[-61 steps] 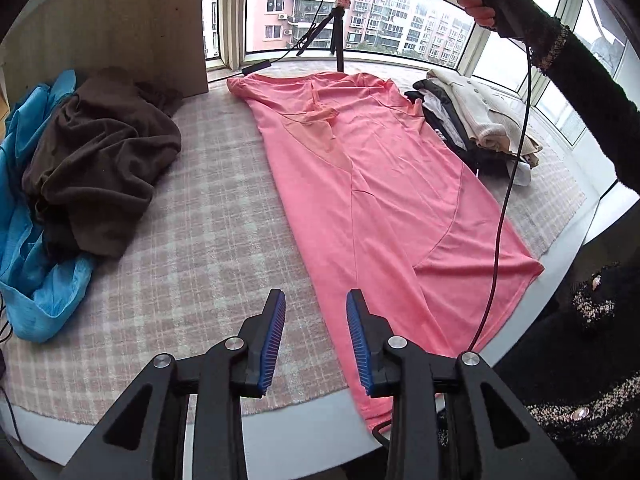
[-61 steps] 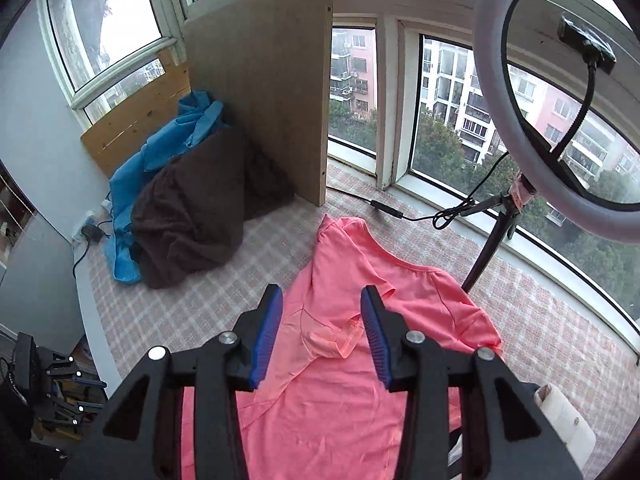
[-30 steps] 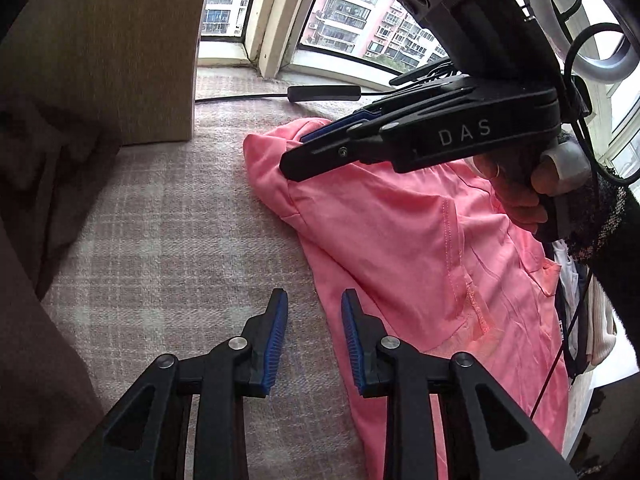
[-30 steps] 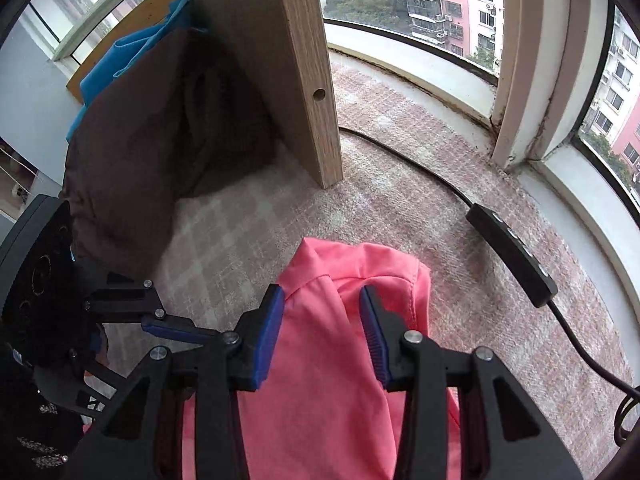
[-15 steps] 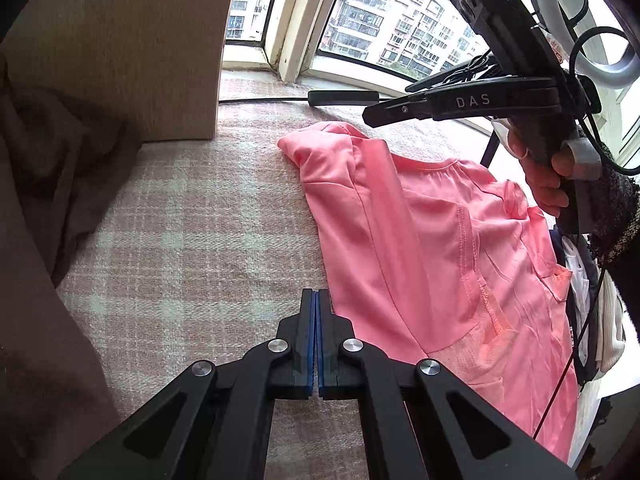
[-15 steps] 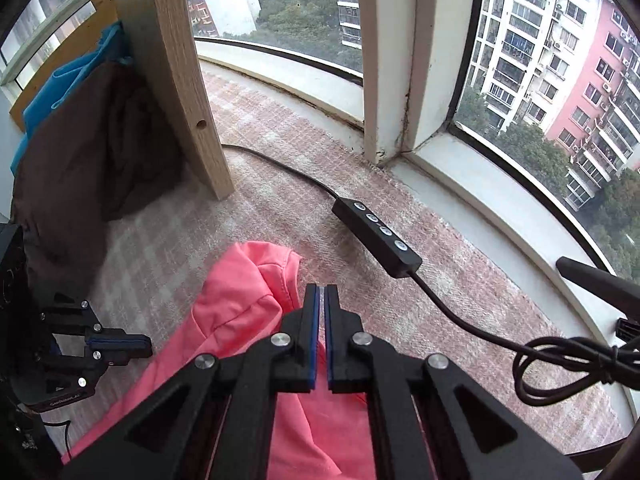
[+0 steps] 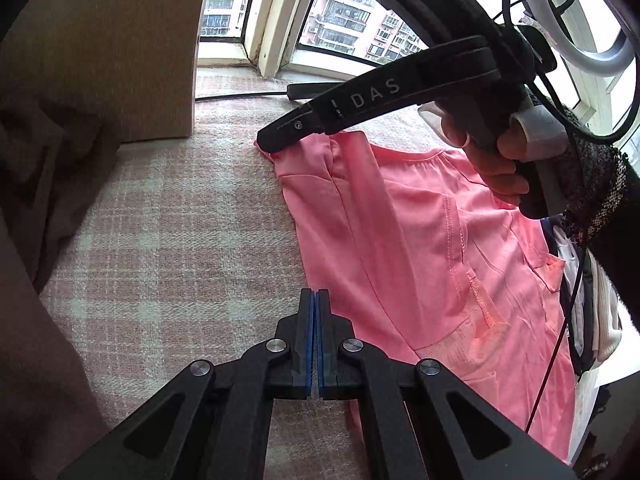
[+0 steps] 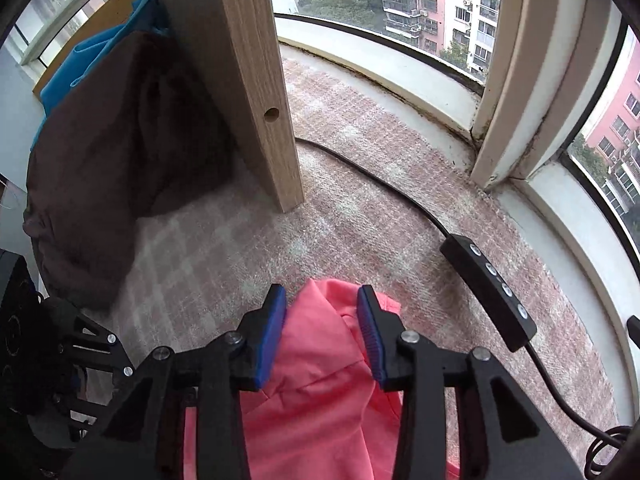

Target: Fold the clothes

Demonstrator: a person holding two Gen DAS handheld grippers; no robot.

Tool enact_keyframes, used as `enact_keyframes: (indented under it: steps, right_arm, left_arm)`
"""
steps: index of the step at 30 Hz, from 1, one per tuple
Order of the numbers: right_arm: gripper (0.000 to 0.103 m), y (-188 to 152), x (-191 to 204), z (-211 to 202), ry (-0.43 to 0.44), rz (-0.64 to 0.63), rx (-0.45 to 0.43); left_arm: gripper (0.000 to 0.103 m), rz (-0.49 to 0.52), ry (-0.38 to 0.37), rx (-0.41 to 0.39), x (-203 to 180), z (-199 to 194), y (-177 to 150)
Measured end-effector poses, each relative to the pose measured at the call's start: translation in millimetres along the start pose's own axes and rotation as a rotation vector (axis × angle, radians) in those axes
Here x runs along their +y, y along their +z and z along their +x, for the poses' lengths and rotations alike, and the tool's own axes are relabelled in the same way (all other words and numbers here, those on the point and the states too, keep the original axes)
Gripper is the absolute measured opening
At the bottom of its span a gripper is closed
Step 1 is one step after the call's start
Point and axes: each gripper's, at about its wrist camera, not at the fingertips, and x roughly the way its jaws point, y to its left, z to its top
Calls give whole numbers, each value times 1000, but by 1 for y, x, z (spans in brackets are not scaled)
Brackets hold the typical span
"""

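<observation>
Left gripper (image 7: 314, 296) is held closed beside shirt (image 7: 420, 240) edge; right gripper (image 8: 321, 295) jaws are seen opening, sleeve (image 8: 320, 364) between them.

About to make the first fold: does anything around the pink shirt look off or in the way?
The sleeve is bunched and creased, not flat. It sits inside the right gripper, whose jaws are opening. A cable remote lies on the mat close beside it. Nothing looks torn or spilled.

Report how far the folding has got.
Done: pink shirt is laid out. In hand: right gripper, jaws opening, straddles its sleeve; left gripper is shut at the side edge. Left: the folds themselves, plus the brown pile.
</observation>
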Motion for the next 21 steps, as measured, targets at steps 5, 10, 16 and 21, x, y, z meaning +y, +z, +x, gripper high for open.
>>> enact_keyframes:
  steps: [5,10,16,21]
  right_arm:
    - [2,1,-6,-23,-44,32,-128]
    - [36,5,-15,-41,-120,133,-146]
    - [36,-57,3,-95,-155,166,-141]
    - [36,-145,14,-155,-118,256,-146]
  left_arm:
    - [0,-3,-3,-6,0,1,0]
    - [0,-10,14,-23,0,-18,-2]
    - [0,53,26,-60,-12,-87,-47]
    - [2,34,28,-26,-21,-139,-107]
